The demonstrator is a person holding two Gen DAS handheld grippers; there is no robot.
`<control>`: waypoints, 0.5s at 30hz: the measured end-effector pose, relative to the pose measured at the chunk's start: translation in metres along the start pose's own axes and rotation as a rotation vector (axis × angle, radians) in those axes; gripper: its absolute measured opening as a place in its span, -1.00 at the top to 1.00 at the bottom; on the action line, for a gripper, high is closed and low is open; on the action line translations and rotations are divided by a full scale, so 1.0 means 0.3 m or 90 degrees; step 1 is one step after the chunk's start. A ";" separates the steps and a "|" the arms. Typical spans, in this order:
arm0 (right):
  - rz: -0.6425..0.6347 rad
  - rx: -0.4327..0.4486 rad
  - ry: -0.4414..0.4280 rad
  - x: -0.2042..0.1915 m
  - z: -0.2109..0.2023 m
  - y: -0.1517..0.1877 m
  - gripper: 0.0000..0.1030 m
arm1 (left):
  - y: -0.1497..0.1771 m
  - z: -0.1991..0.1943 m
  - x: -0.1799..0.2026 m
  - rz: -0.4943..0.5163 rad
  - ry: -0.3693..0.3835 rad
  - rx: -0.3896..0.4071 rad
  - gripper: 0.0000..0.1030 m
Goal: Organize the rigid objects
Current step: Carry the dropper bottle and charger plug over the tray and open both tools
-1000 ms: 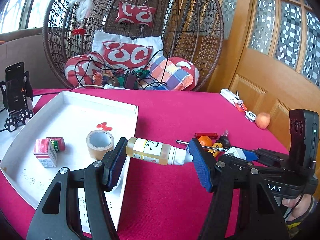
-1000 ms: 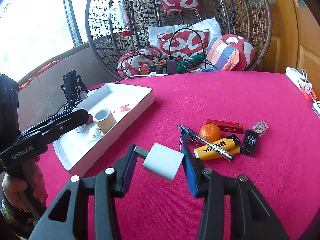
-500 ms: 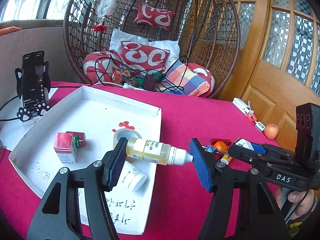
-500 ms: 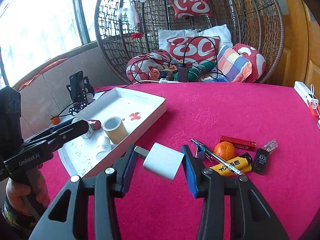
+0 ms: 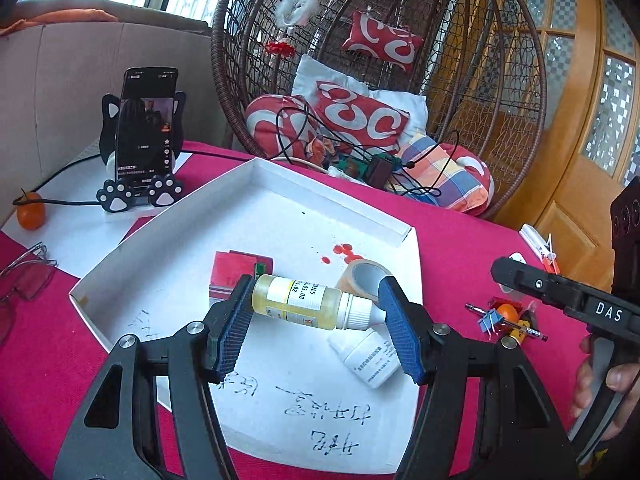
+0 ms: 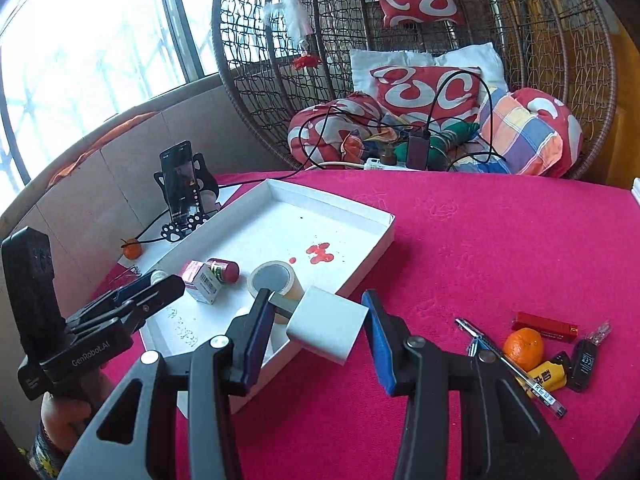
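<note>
Now over tray [image 5: 256, 168]: left gripper's [image 5: 314, 312] crosswise bottle [image 5: 304, 302], cap rightward.

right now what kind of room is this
Most likely a home sunroom or living area: a wicker egg chair piled with red cushions, a wooden door with patterned glass panes, and a round table under a magenta cloth.

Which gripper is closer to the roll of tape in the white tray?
Left. The left gripper, holding a yellow bottle, hangs over the white tray right by the roll of tape. The right gripper, holding a white block, is at the tray's near edge.
</note>
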State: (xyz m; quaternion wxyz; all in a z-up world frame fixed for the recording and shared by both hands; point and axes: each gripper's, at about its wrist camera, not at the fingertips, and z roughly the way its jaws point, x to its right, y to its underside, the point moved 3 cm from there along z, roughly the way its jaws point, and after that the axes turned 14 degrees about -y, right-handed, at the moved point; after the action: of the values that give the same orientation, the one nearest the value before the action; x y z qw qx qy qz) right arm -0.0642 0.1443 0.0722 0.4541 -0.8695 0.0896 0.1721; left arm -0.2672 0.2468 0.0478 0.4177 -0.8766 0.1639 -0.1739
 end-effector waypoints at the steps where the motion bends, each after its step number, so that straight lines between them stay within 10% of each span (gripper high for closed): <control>1: 0.006 0.001 -0.005 -0.002 0.014 -0.012 0.12 | 0.001 0.009 -0.019 -0.004 -0.007 -0.003 -0.23; 15: 0.028 -0.035 0.022 0.024 0.339 -0.106 0.12 | 0.042 0.080 -0.110 -0.030 -0.026 -0.049 -0.23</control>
State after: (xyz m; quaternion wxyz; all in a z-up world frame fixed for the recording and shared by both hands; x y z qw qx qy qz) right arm -0.0696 0.2458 0.0398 0.4245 -0.8825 0.1114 0.1693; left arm -0.2878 0.2697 0.0181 0.3824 -0.8991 0.1413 -0.1593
